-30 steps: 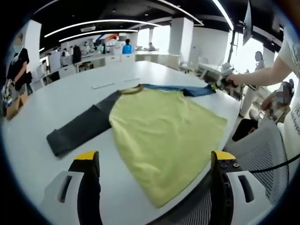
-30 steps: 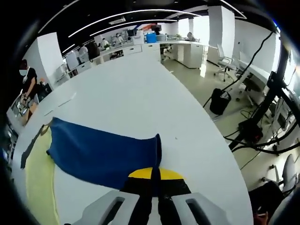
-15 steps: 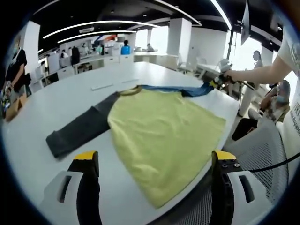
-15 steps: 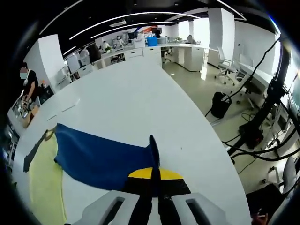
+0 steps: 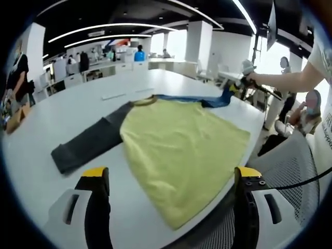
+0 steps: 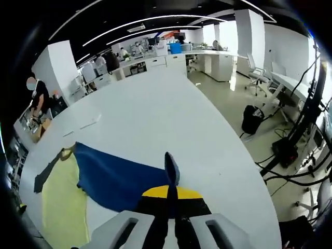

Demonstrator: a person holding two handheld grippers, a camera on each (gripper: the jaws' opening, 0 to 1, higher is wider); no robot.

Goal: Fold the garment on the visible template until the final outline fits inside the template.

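A long-sleeved shirt lies flat on the white table [image 5: 67,111]: yellow-green body [image 5: 181,150], dark grey sleeve [image 5: 88,142] stretched out to the left, blue sleeve [image 5: 199,98] at the far right. My left gripper [image 5: 168,179] is open above the near table edge, short of the shirt's hem, with nothing between its fingers. My right gripper [image 5: 236,87] shows in the left gripper view, held by a hand, shut on the blue sleeve's cuff. In the right gripper view the blue sleeve [image 6: 119,176] runs from the yellow body [image 6: 59,202] up into my right gripper [image 6: 172,193], its end lifted off the table.
A grey mesh office chair [image 5: 285,166] stands at the table's near right edge. White paper strips [image 5: 124,92] lie beyond the shirt. Desks, chairs and people fill the office behind. Cables and a black bin [image 6: 254,116] are on the floor right of the table.
My right gripper has risen with the blue sleeve's cuff, lifting the sleeve end higher off the table. The left gripper has stayed where it was.
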